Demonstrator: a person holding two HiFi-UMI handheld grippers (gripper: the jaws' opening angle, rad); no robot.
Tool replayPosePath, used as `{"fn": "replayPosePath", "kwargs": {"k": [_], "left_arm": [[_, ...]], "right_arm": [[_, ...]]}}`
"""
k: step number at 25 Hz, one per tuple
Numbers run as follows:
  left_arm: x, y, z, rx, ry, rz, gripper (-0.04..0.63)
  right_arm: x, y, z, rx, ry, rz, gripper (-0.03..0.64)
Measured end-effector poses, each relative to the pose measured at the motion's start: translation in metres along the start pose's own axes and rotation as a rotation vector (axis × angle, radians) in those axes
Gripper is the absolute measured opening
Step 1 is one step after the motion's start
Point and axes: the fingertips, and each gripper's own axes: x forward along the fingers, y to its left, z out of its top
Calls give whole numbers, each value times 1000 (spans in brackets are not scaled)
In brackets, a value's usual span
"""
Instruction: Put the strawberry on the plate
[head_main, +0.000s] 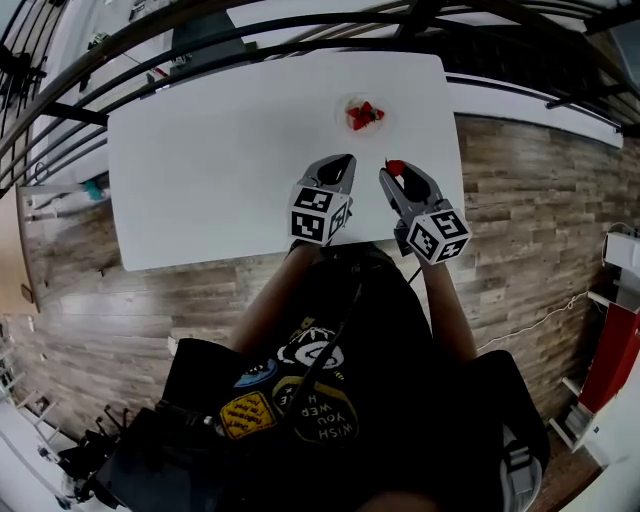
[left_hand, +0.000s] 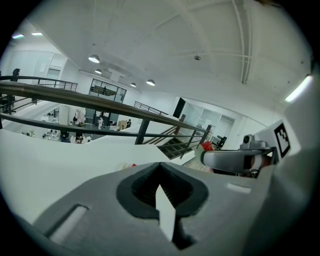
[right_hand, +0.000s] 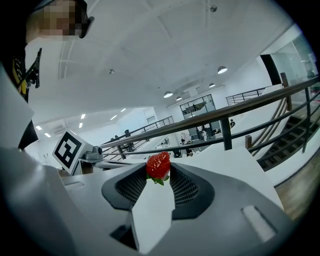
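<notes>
A red strawberry (right_hand: 158, 165) with green leaves sits pinched between the tips of my right gripper (right_hand: 158, 171). In the head view this strawberry (head_main: 396, 167) and the right gripper (head_main: 393, 173) are over the white table, a short way in front of the small white plate (head_main: 347, 104). The plate holds other red strawberries (head_main: 365, 116). My left gripper (head_main: 346, 160) hovers just left of the right one, its jaws shut with nothing in them. In the left gripper view the jaw tips meet, and the right gripper (left_hand: 235, 157) with the strawberry (left_hand: 206, 146) shows at the right.
The white table (head_main: 220, 150) stands on a wood-plank floor beside dark metal railings (head_main: 60, 110). The person's legs and a dark bag fill the near side. A red and white object (head_main: 620, 340) stands at the right edge.
</notes>
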Motion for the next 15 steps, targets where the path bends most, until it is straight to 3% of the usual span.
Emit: {"fn": "replayPosePath", "kwargs": {"k": [6, 15], "left_arm": [[10, 12, 1, 8, 10, -20, 3], [38, 29, -3, -19, 30, 17, 3]], "right_arm": [[14, -9, -2, -9, 6, -32, 147], [36, -39, -8, -14, 49, -22, 147]]}}
